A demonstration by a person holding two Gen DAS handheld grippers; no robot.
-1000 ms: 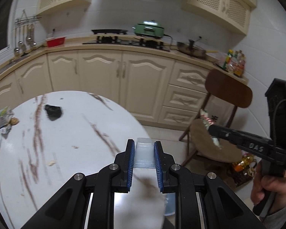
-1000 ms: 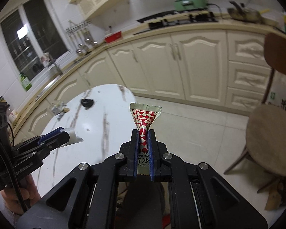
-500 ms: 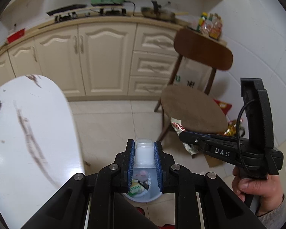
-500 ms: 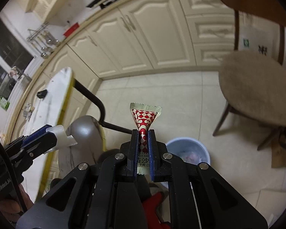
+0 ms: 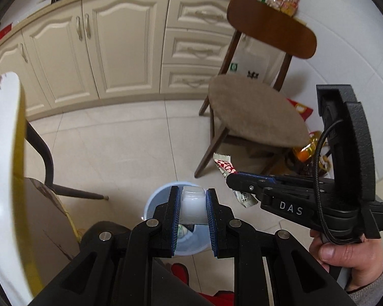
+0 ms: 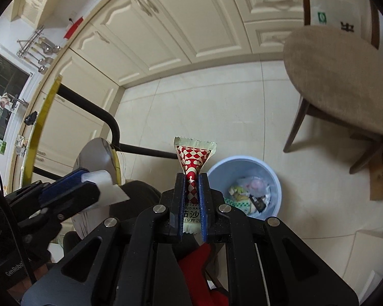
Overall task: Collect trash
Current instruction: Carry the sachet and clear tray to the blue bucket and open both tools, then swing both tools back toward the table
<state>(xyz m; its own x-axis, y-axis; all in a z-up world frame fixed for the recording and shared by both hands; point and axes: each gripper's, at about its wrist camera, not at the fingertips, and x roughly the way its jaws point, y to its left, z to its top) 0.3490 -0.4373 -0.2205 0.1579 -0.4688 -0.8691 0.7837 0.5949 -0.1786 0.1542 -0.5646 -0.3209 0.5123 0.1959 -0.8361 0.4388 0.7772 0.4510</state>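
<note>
Both my tongs have dropped from table height to just above the blue bin (image 6: pixel 243 168), so the drop comes next. My left tongs (image 5: pixel 191 204) clench a white plastic cup (image 5: pixel 193 205), lengthwise forward. My right tongs (image 6: pixel 193 199) pinch a red-checked packet (image 6: pixel 193 158), upright.

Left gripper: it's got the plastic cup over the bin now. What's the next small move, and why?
Probably open the left gripper and let the cup drop. In the left wrist view the cup sits over the bin's open mouth, which already holds trash. The right gripper, shut on the wrapper, looks left of the bin and should shift over first.
</note>
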